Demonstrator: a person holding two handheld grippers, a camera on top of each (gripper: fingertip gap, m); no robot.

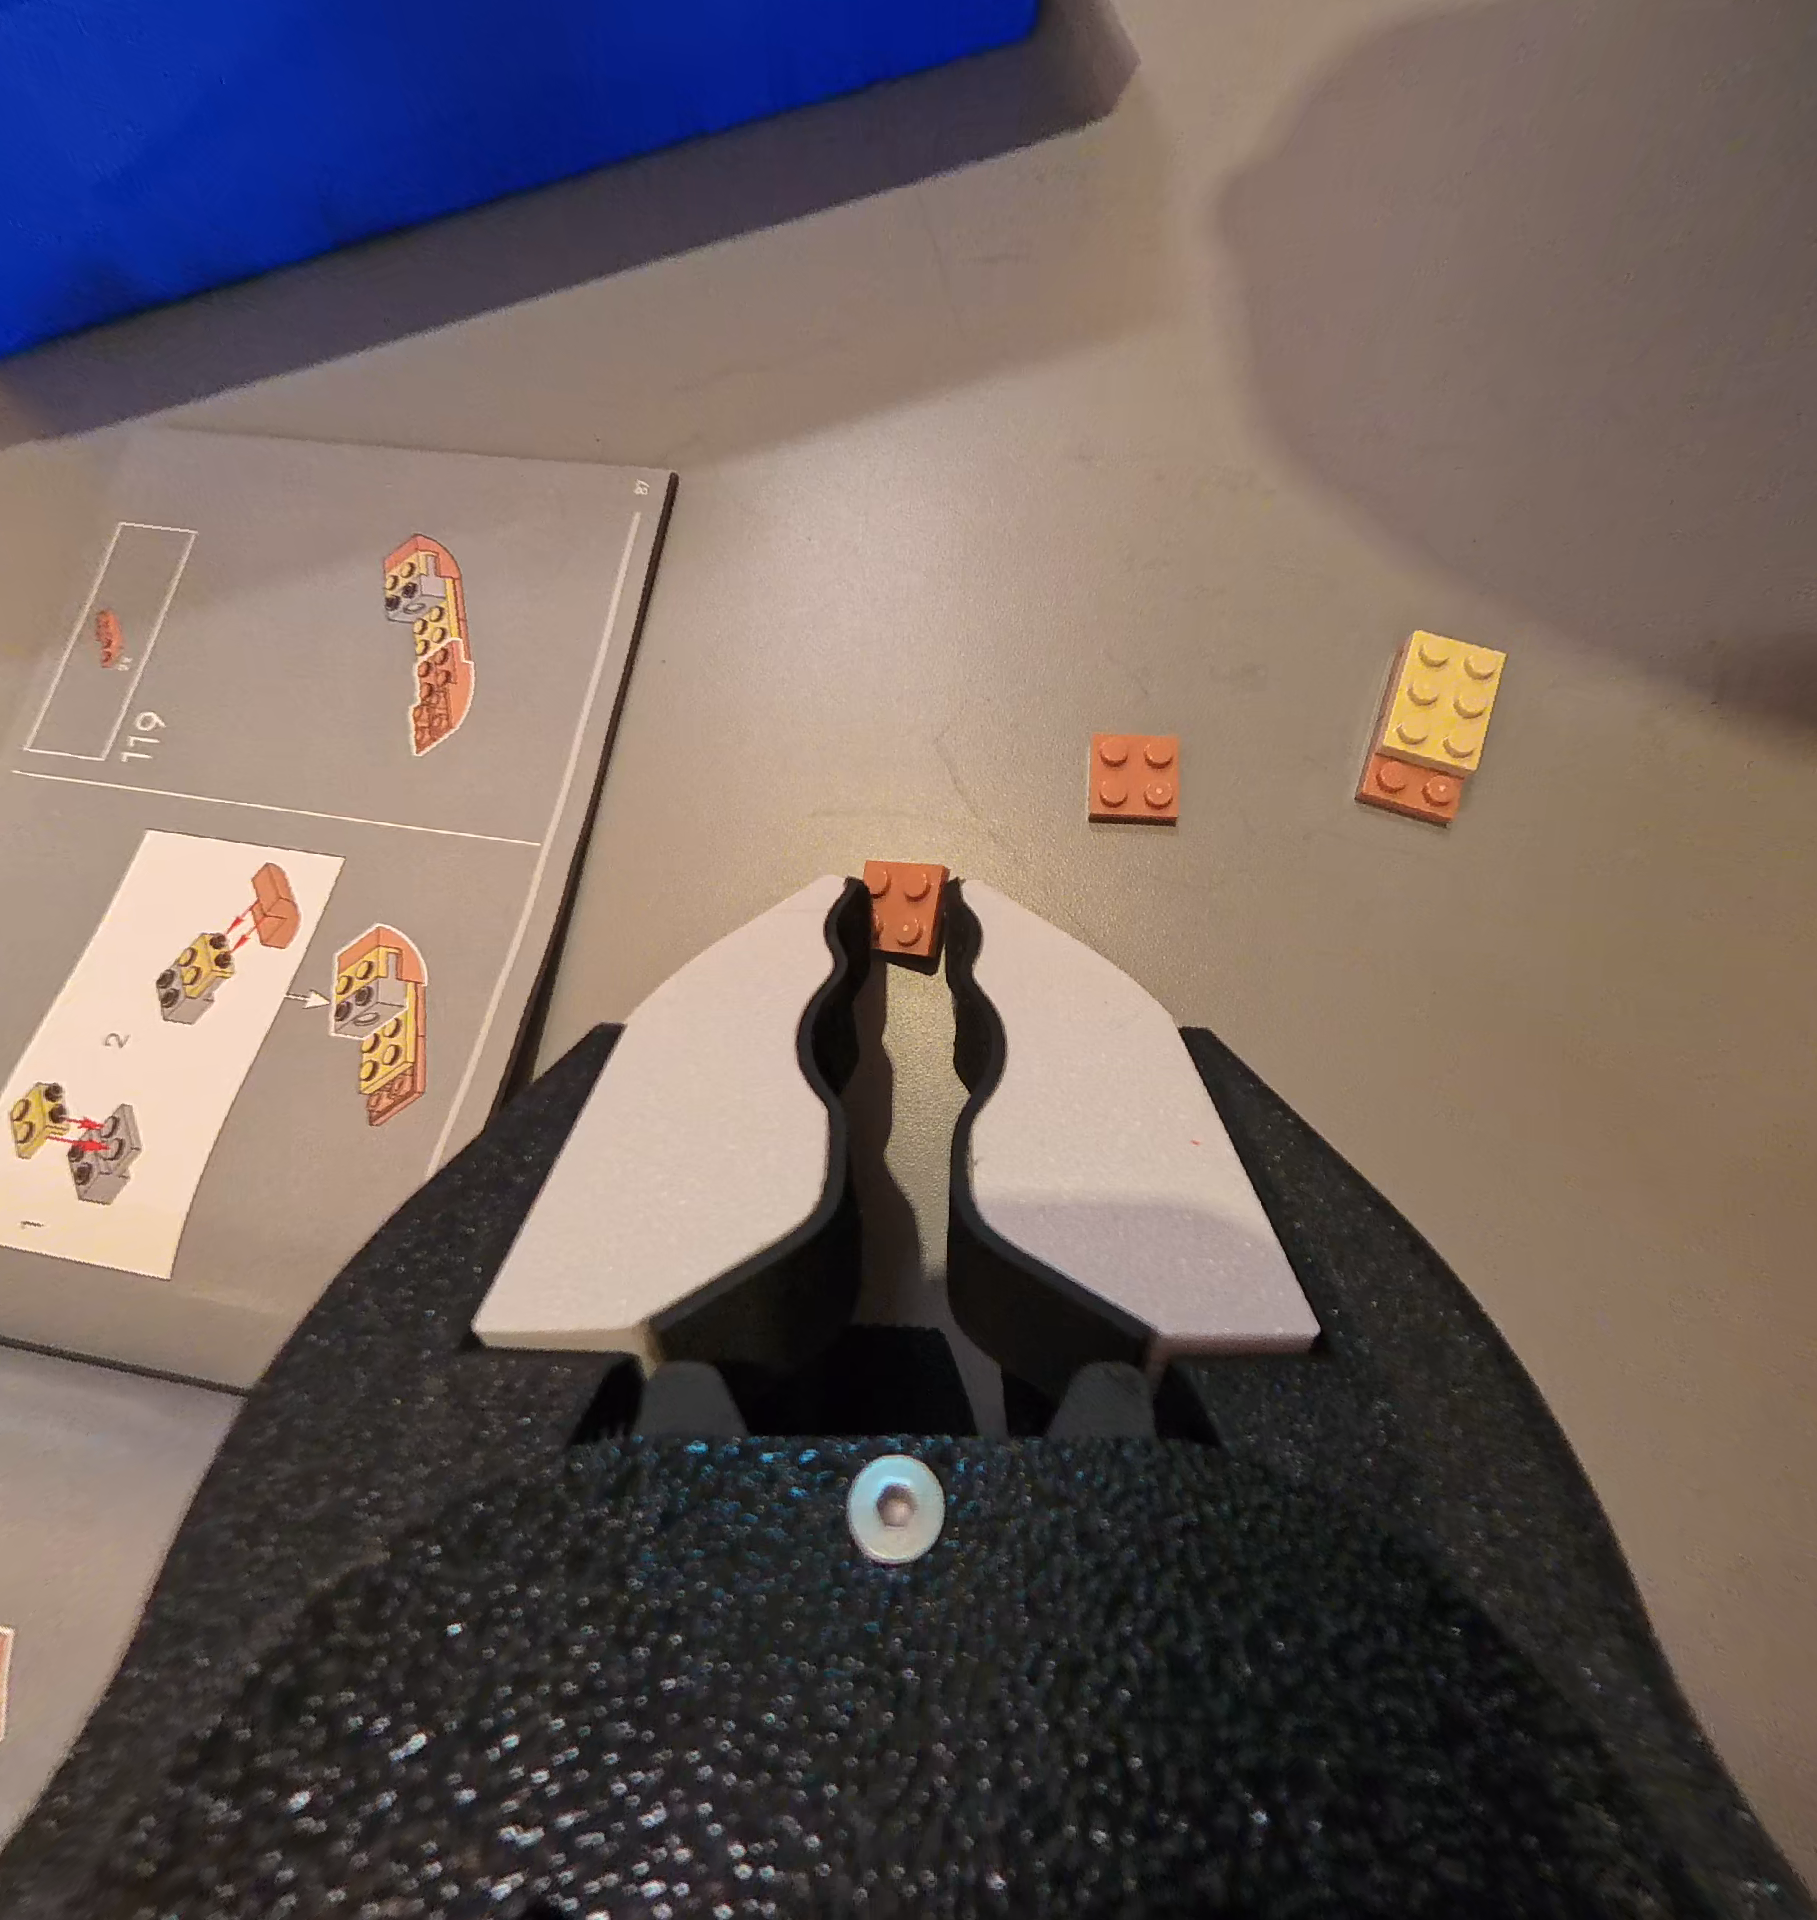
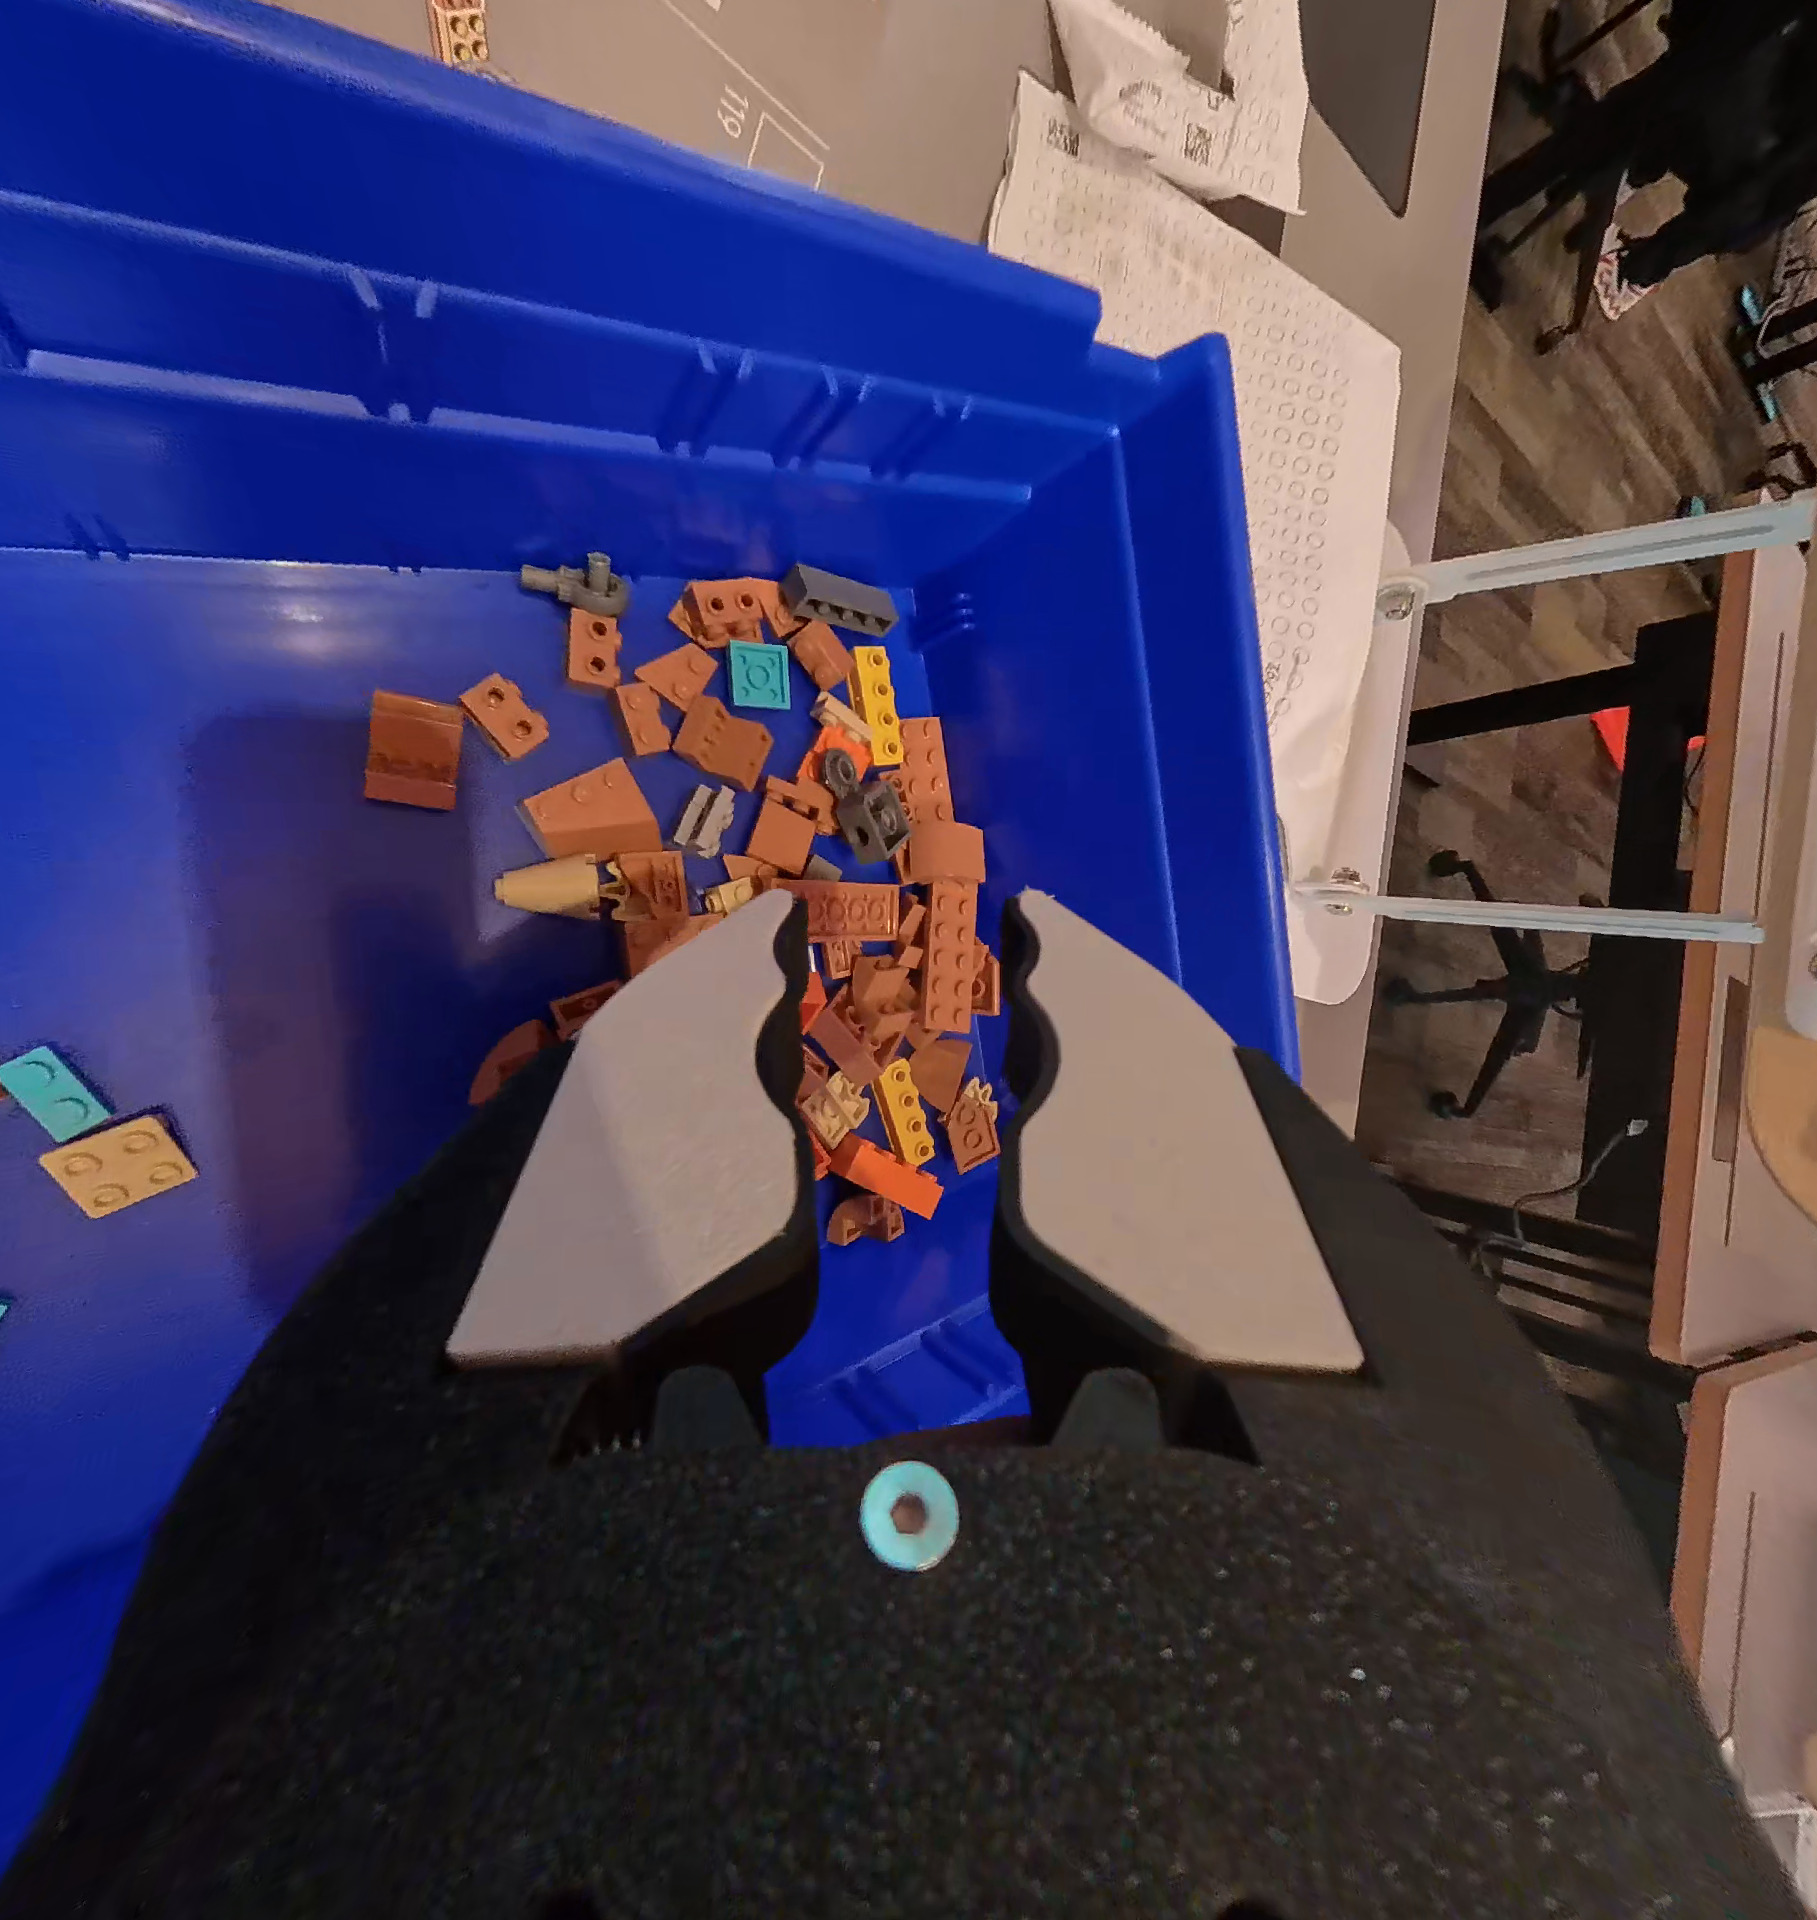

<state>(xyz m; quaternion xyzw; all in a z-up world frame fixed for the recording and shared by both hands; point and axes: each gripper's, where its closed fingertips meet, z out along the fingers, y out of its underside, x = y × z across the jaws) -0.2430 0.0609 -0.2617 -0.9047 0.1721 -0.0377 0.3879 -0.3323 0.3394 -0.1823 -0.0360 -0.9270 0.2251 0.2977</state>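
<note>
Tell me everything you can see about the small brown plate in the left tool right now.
The small brown plate is a thin, square, plastic-looking building piece with two rows of two studs on top. It sits at the very tip of the left tool, shut on it, both black pads against its sides. It is held studs-up, slightly skewed, above the grey table. A matching loose brown plate lies apart to its right.
</note>
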